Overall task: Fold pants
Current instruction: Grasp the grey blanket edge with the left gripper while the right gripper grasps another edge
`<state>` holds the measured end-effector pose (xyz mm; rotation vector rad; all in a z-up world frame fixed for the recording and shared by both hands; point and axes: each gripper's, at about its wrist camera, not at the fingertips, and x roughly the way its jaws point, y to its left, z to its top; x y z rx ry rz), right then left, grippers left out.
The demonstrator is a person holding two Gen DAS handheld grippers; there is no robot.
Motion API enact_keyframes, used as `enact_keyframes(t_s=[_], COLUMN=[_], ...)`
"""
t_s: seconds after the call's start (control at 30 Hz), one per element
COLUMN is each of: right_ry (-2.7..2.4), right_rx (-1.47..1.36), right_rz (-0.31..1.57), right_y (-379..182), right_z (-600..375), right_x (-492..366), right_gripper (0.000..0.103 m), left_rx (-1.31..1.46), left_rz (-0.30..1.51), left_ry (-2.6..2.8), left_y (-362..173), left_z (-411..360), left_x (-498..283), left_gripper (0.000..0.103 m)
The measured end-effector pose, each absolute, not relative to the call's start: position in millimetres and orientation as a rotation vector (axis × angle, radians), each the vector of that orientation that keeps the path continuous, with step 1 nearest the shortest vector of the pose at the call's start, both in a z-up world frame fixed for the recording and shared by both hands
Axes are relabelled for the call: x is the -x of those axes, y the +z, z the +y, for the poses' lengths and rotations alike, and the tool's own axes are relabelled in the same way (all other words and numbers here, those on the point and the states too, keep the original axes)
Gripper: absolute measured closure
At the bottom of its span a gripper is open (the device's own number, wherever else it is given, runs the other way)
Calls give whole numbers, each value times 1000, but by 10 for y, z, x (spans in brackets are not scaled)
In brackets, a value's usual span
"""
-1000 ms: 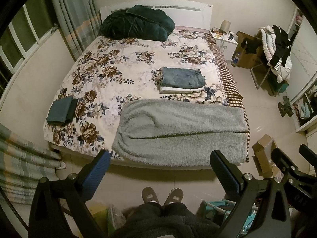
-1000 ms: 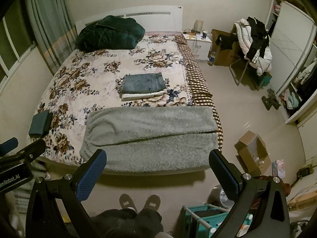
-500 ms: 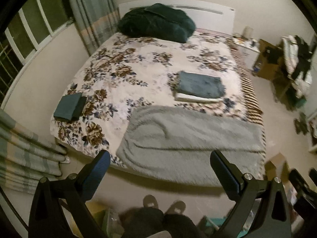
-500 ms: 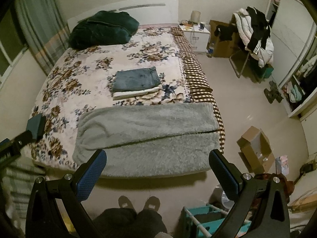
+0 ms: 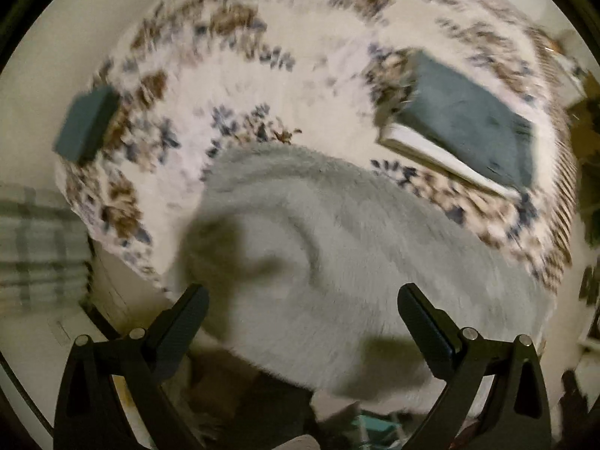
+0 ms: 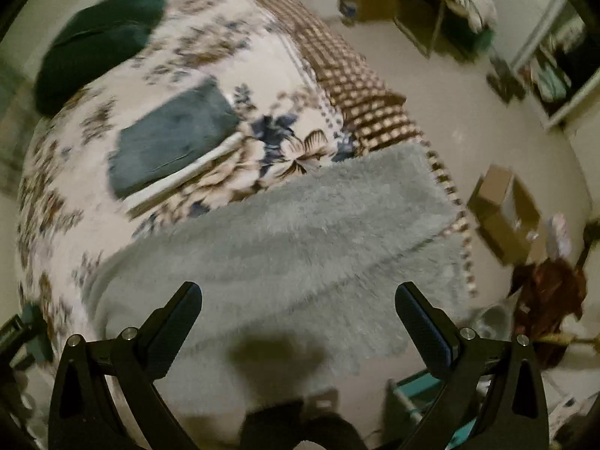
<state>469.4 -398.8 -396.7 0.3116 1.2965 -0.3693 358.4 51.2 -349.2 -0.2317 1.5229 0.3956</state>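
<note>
A: Right, start with the claws. How do they stand?

B: The left claw [image 5: 302, 313] is spread wide with nothing between its jaws, above the near left part of the grey fleece pants [image 5: 337, 247]. The right claw [image 6: 298, 309] is just as wide and empty, over the same pants [image 6: 300, 232] nearer their right end.

A: And the pants themselves?

B: They lie flat across the foot of the bed [image 6: 67, 202], on the floral cover [image 5: 262, 86], with a long crease running along them.

A: Anything beyond them?

B: A folded dark blue garment on a white one [image 5: 468, 127] lies further up the bed, apart from the pants. A small folded teal piece [image 5: 84, 127] sits at the bed's left edge. A dark green bundle [image 6: 97, 45] rests near the head. On the floor to the right stands a cardboard box [image 6: 502, 210]. Both views are blurred.
</note>
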Motion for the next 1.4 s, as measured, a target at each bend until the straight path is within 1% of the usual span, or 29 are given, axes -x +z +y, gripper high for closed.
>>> enact_keyframes(t_s=[0.03, 0.13, 0.2, 0.3, 0.43, 0.47, 0.5, 0.53, 0.57, 0.6, 0.63, 0.67, 0.7, 0.73, 0.77, 0.83, 0.93, 1.07, 1.1, 1.17, 1.23, 1.3, 1.4], right_ry=[-407, -508, -575, -648, -766, -776, -784, -789, -790, -781, -772, -771, -772, -770, -767, -744, -686, -622, -612, -601, -592, -586, -590], right_rx=[-333, -400, -463, -531, -647, -676, -697, -703, -695, -685, -674, -657, -642, -632, -625, -624, -613, -617, -619, -635, -634, -632, -633], right_rz=[1306, 1343, 1373, 1396, 1410, 1414, 1417, 1419, 1424, 1428, 1433, 1440, 1443, 1438, 1430, 1399, 1348, 1290, 1284, 1272, 1271, 1282, 1335], right_y=[-4232, -4933, -5407, -5883, -6398, -6496, -6593, -6677, -6747, -6804, -6850, -6879, -6896, -6897, -6879, -6803, -6615, -6251, -6164, -6007, -5848, -5744, -5724], right_z=[-4095, -4410, -4639, -4932, -5227, -5275, -5312, -5334, -5341, -5341, -5343, -5331, -5325, -5295, -5267, -5259, -5234, -5199, -5204, -5251, -5307, -5359, -5402], right_x=[-4885, -5298, -5583, -5814, -5970, -6013, -6061, -6106, -6152, -6196, -6240, -6258, -6265, -6263, -6243, -6190, -6058, -5614, -5465, -5115, -4712, -4352, -3721], right_gripper=[0, 0, 0, 0, 0, 0, 0, 2, 9, 14, 30, 49, 60, 78, 93, 95, 96, 97, 97, 97, 97, 97, 97], left_rx=[243, 299, 345, 445, 600, 611, 600, 590, 581, 587, 586, 567, 544, 537, 543, 554, 529, 524, 528, 535, 527, 507, 470], left_rz=[1543, 1612, 1655, 1719, 1760, 1751, 1739, 1733, 1725, 1709, 1688, 1662, 1640, 1621, 1586, 1538, 1472, 1393, 1389, 1381, 1397, 1432, 1504], left_ry=[412, 473, 492, 518, 551, 565, 588, 602, 619, 617, 612, 607, 600, 592, 576, 536, 476, 393, 376, 353, 340, 337, 355], left_y=[-3663, -4414, -4771, -5322, -5762, -5822, -5868, -5891, -5907, -5902, -5885, -5839, -5780, -5725, -5647, -5503, -5121, -4556, -4501, -4467, -4629, -4678, -4927], left_z=[537, 667, 704, 776, 893, 918, 940, 951, 962, 968, 966, 954, 942, 944, 947, 943, 900, 865, 924, 993, 966, 958, 950], left_x=[-3722, -4226, -4444, -4743, -4861, -4867, -4861, -4850, -4809, -4779, -4754, -4718, -4679, -4642, -4584, -4466, -4234, -3746, -3686, -3452, -3422, -3094, -2634], left_gripper=[0, 0, 0, 0, 0, 1, 3, 14, 24, 30, 44, 63, 74, 91, 92, 95, 96, 96, 96, 96, 96, 96, 96])
